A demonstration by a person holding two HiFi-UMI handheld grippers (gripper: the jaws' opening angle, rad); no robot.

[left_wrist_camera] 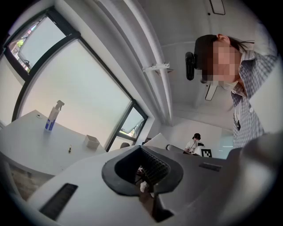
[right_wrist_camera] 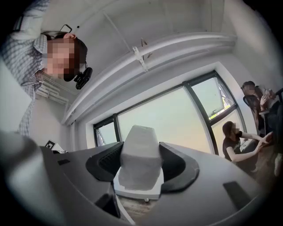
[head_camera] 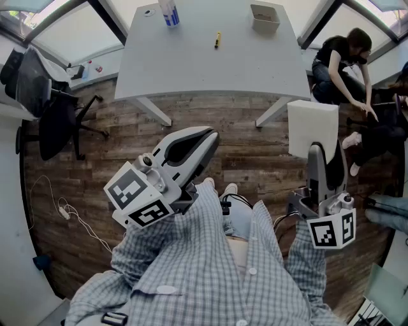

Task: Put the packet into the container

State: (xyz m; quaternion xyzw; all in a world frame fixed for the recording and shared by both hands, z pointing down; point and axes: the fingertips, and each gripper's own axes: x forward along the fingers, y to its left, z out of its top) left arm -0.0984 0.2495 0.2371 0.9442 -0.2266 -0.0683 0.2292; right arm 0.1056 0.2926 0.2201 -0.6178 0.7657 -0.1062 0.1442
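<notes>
Holding the white packet clamped between the jaws of our right gripper, with the jaws of our left gripper together on nothing, we stand well back from the grey table. Its far side carries the small open container, a yellow pen and a spray bottle; we judge pickup done, carrying and dropping in left.

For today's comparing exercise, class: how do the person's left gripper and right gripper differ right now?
The right gripper is shut on a white packet; the left gripper holds nothing. The right gripper's jaws are kept apart by the packet; the left gripper's are together. In the head view the left gripper slants to the right, while the right gripper points straight up the picture. Both carry a marker cube.
</notes>
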